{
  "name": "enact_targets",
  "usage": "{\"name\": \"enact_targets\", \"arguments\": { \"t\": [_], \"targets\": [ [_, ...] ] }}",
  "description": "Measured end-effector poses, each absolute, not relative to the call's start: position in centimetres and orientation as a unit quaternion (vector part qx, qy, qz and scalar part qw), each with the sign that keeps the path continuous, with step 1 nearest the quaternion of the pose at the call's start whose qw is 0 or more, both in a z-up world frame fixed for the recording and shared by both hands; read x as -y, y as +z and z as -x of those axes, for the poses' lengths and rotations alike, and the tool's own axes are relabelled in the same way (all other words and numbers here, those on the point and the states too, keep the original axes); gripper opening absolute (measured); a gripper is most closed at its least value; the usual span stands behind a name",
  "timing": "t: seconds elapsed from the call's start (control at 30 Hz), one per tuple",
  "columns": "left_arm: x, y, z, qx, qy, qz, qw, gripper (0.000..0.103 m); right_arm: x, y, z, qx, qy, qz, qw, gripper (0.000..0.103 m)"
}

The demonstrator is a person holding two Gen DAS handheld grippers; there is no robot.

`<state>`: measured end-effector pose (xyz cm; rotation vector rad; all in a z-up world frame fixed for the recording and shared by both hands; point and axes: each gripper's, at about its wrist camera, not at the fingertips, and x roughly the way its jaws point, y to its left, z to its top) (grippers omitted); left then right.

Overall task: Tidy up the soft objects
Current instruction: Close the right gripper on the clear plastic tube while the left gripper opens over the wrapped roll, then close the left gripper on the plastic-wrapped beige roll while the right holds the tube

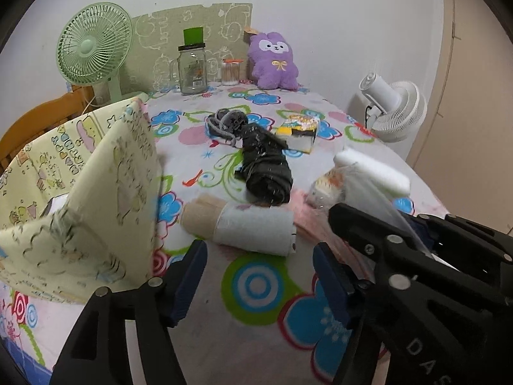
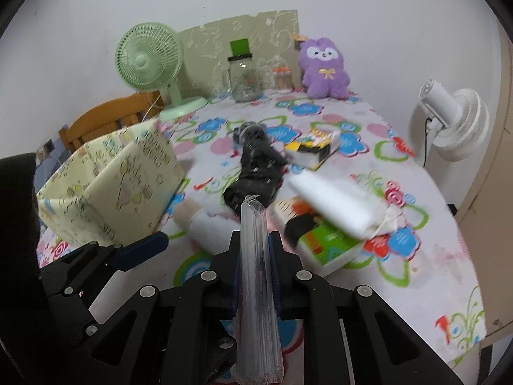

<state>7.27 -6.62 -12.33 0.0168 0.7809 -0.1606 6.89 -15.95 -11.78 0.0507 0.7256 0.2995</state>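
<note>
Bare tablecloth [image 1: 256, 288] open at the near edge, fabric box [image 1: 96, 192] blocking left, rolled cloths [image 1: 256, 231] ahead.

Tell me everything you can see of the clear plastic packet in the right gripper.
The clear plastic packet is long, narrow and see-through, with crinkled seams and a jagged far end. It stands edge-on, clamped between the shut pads of the right gripper, and sticks out forward over the flowered tablecloth toward the black bundle. Its contents are unclear.

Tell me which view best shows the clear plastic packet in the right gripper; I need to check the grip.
The right wrist view: the clear plastic packet runs lengthwise between the right gripper's shut pads. The left wrist view shows only an edge of it.
</note>
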Motion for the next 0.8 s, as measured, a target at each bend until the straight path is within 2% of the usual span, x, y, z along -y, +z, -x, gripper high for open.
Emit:
{"name": "enact_targets", "arguments": {
  "t": [0.4,0.6,0.63,0.7,0.8],
  "targets": [
    [7.7,-13.1,-10.2,-0.407,-0.046,-0.007,0.912,0.075,17.3,-11.9,-9.8,-0.353,0.122,-0.038,0.927,0.019],
    [8.1,-13.7,-10.5,-0.409,-0.043,-0.007,0.912,0.068,17.6,-12.3,-10.2,-0.357,0.115,-0.036,0.926,0.019],
    [8.1,-13.7,-10.5,-0.410,-0.045,-0.003,0.911,0.065,17.6,-12.3,-10.2,-0.357,0.116,-0.036,0.926,0.019],
    [8.0,-13.7,-10.6,-0.413,-0.050,0.004,0.910,0.052,17.6,-12.3,-10.2,-0.357,0.118,-0.037,0.926,0.019],
    [8.1,-13.8,-10.6,-0.416,-0.052,-0.003,0.908,0.043,17.6,-12.4,-10.3,-0.359,0.121,-0.039,0.925,0.019]
  ]
}}
